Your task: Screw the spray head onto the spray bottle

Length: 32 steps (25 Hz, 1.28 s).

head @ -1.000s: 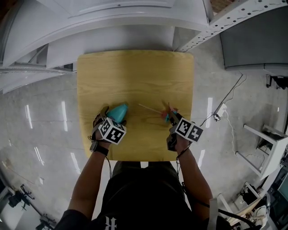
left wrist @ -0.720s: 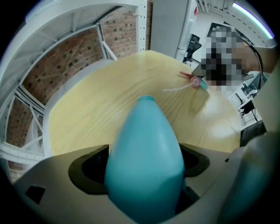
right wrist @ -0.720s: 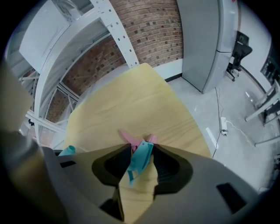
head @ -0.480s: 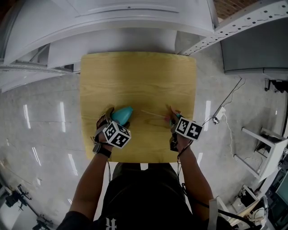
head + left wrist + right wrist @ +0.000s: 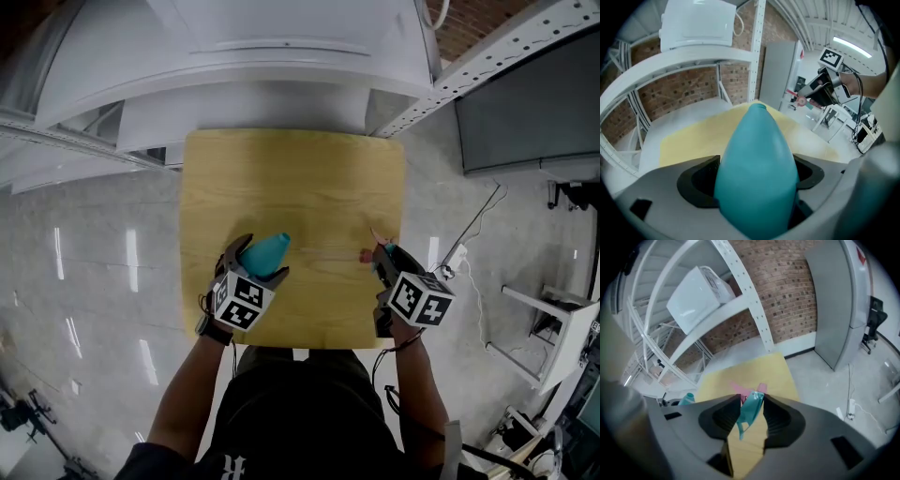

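A teal spray bottle [image 5: 263,253] [image 5: 757,164] without its head is clamped between the jaws of my left gripper [image 5: 255,261] [image 5: 757,180], held up off the wooden table [image 5: 291,178], its open neck pointing away from me. My right gripper [image 5: 382,260] [image 5: 751,411] is shut on the teal and pink spray head [image 5: 367,253] [image 5: 751,405], also lifted over the table's right side. The head's thin dip tube [image 5: 328,250] reaches left toward the bottle. In the left gripper view the right gripper [image 5: 816,93] with the spray head [image 5: 801,99] shows beyond the bottle, apart from it.
White curved shelving [image 5: 234,66] stands just beyond the table's far edge. A perforated white post [image 5: 487,52] runs at the upper right. A white cable with a power strip [image 5: 459,246] lies on the floor to the table's right.
Both grippers have lifted their loads off the table. The bottle has tipped up and the spray head has rolled in the right gripper, which shifted a little right.
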Motion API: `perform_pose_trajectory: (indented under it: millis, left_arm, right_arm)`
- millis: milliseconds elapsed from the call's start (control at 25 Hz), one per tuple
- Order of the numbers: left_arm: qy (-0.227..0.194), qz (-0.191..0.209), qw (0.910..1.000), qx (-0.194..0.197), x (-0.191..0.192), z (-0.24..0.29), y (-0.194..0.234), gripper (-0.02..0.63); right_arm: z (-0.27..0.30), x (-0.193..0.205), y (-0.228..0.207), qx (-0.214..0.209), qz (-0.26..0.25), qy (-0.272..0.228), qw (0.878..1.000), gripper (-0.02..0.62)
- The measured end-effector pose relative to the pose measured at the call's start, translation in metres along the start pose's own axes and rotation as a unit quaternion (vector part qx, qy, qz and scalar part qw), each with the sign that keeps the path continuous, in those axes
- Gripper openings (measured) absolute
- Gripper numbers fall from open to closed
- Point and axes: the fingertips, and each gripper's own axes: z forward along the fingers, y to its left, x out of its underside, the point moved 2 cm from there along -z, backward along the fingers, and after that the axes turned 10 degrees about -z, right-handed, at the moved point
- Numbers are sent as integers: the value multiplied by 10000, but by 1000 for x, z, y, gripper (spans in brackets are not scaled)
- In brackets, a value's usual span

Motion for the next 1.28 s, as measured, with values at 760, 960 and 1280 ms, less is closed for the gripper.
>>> perform_pose_trajectory:
  millis: [760, 960, 1280]
  left_arm:
    - [-2449, 451, 9685, 39, -140, -196, -87, 446]
    - [-3281, 678, 9421, 133, -167, -249, -125, 446]
    - [-3844, 915, 9185, 159, -181, -293, -147, 446]
  right_arm:
    - [-234, -144, 105, -744, -1694, -2636, 9467, 150]
    - [-303, -166, 122, -828, -2096, -3271, 9177, 150]
    - [-373, -187, 141, -536, -2678, -4025, 8737, 150]
